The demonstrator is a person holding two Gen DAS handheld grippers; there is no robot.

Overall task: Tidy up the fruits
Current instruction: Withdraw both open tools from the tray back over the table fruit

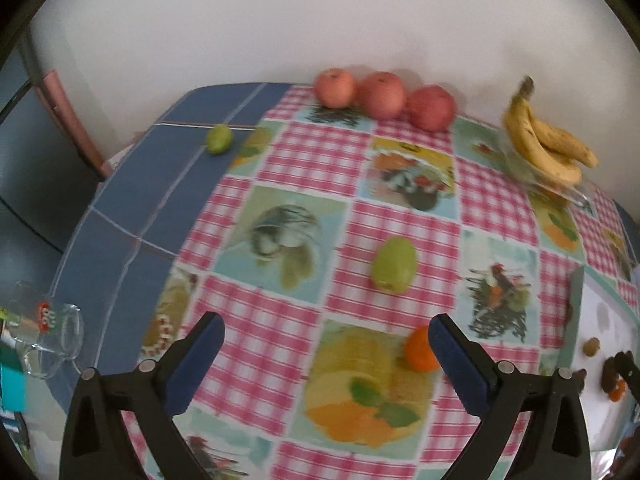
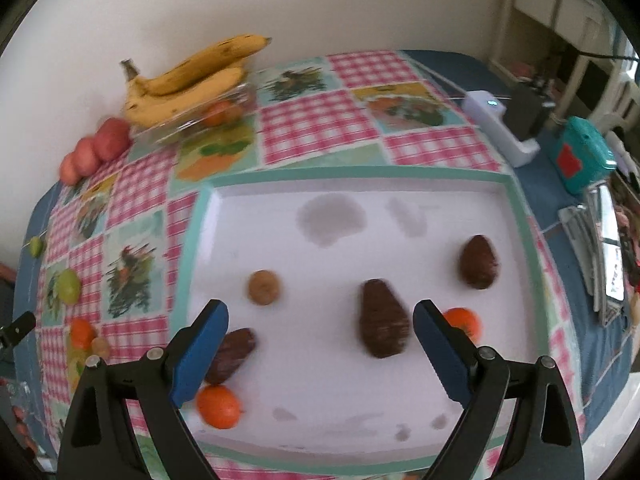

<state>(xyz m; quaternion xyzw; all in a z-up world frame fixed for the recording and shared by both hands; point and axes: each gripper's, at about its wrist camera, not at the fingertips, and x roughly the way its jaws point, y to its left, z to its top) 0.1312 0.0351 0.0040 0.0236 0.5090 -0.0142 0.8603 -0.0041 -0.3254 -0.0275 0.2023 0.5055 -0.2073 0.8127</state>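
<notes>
Fruit lies scattered over a checked tablecloth (image 1: 304, 152), with a white tray (image 2: 360, 174) as the landmark. Both grippers are spread wide and pinch nothing. The left gripper (image 1: 326, 344) hangs over the cloth left of the tray, near a small orange (image 1: 418, 350) and a green fruit (image 1: 394, 264). The right gripper (image 2: 320, 328) hangs over the tray.

Risks, as a judgement: round fruit may roll off if nudged by an open finger, and the loose green fruit (image 1: 219, 139) far left of the tray sits near the table's edge. The pictures are blurred, so aim could slip.

On the tray lie three brown scaly fruits (image 2: 382, 322), a small tan fruit (image 2: 263, 287) and two oranges (image 2: 218, 406). Behind the tray, a clear dish (image 2: 192, 124) holds bananas (image 2: 188, 80) and an orange. Three red apples (image 1: 380, 94) line the wall, beyond the dish.
</notes>
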